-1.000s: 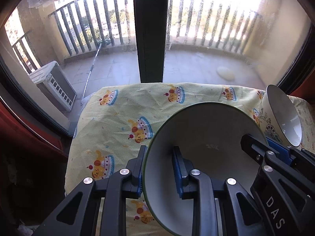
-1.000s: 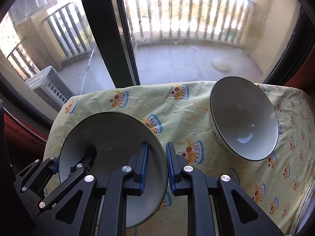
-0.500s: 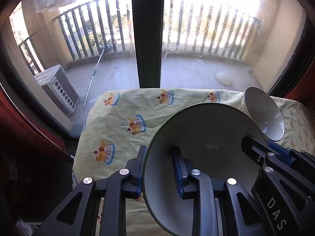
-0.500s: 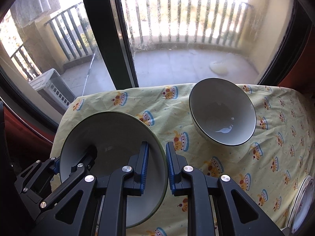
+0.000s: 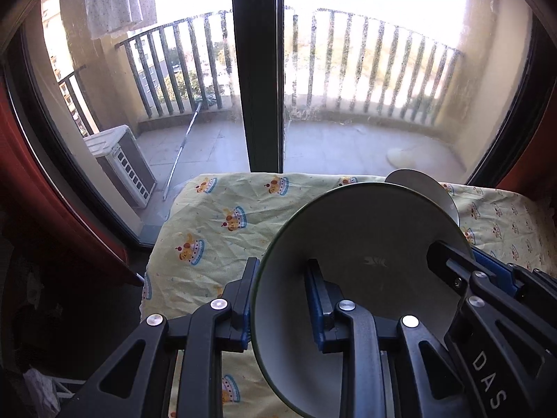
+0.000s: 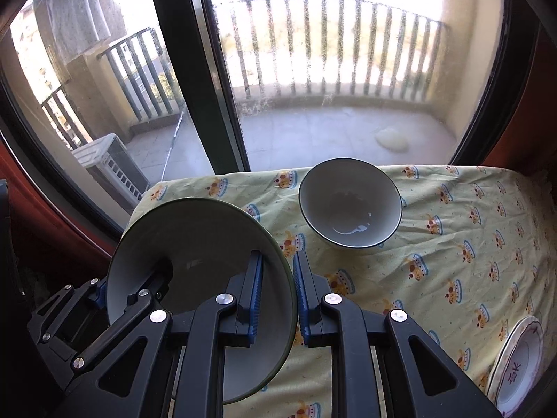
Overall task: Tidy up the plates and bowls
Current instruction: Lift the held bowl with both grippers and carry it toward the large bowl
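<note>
Two grippers: both black with blue pads, both clamped on the same large green-rimmed grey-white bowl (image 5: 365, 244), held tilted above the table.
Left gripper (image 5: 283, 299): closed on the bowl's left rim, one finger outside the wall and the other inside the bowl.
Right gripper (image 6: 276, 297): closed on the bowl's right rim, its left finger inside the bowl and its right finger outside; it shows at the right edge of the left wrist view too.
Large bowl, right wrist view (image 6: 195, 244): its opening faces the camera, the rim passes between the blue pads (image 6: 256, 292), and the left gripper reaches in from the lower left.
Second bowl: a smaller white ceramic bowl with a dark rim (image 6: 350, 207) sits upright on the cloth toward the far edge of the table, apart from the held bowl; in the left wrist view only a sliver of it (image 5: 414, 177) peeks over the big bowl's rim.
Plate: a white patterned plate with a scalloped edge (image 6: 518, 362) lies at the near right corner of the cloth, partly cut off by the frame.
Table cover: a pale yellow cloth printed with cartoon crowns (image 6: 452, 244), creased.
Background: a dark window frame (image 5: 257, 69), with a balcony railing (image 5: 365, 62) beyond the glass.
</note>
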A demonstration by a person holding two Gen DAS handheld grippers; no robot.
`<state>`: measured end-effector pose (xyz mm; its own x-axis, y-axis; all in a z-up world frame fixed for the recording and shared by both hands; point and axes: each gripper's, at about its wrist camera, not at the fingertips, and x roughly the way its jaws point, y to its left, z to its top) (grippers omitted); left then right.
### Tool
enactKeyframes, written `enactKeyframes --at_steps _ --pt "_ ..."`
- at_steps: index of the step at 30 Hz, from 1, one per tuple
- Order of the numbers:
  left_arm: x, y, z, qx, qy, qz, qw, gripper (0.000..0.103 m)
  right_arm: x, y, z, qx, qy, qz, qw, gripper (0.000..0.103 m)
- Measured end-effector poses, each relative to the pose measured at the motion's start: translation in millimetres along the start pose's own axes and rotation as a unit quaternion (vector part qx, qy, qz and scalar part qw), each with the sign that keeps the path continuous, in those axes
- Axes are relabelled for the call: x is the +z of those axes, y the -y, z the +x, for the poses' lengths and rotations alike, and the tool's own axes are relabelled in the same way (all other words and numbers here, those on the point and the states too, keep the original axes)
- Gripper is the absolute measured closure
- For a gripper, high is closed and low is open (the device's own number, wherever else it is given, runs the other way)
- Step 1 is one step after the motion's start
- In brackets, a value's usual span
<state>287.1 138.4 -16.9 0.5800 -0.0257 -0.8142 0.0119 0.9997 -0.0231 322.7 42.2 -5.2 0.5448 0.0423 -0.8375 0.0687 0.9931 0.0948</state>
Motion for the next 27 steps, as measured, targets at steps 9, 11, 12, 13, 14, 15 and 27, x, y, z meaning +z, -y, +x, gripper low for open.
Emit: enactKeyframes --at_steps 9,11,12,13,14,15,27 --pt "-17 35 -37 0.014 0.012 -0.010 0.9998 0.078 -14 34 -40 0.018 0.010 -0.016 1.000 0.082" --pt "-20 45 -45 0.014 0.017 -0.012 0.9997 0.078 -17 44 -50 0.020 0.014 -0.017 1.000 0.082" --pt "-22 51 -48 0.014 0.019 -0.012 0.9997 0.078 -18 49 -54 0.020 0.016 -0.017 1.000 0.082" --pt "-24 55 -52 0.014 0.021 -0.013 0.9996 0.078 -20 55 -58 0.021 0.018 -0.017 0.999 0.082" --pt "-25 61 -55 0.014 0.022 -0.013 0.9996 0.078 -21 60 -62 0.022 0.020 -0.016 0.999 0.082" --pt "-27 66 -57 0.013 0.024 -0.014 0.9995 0.078 -23 66 -66 0.023 0.022 -0.015 0.999 0.082" --pt "-58 124 -91 0.009 0.038 -0.014 0.9991 0.078 -49 134 -106 0.024 0.038 -0.014 0.999 0.082"
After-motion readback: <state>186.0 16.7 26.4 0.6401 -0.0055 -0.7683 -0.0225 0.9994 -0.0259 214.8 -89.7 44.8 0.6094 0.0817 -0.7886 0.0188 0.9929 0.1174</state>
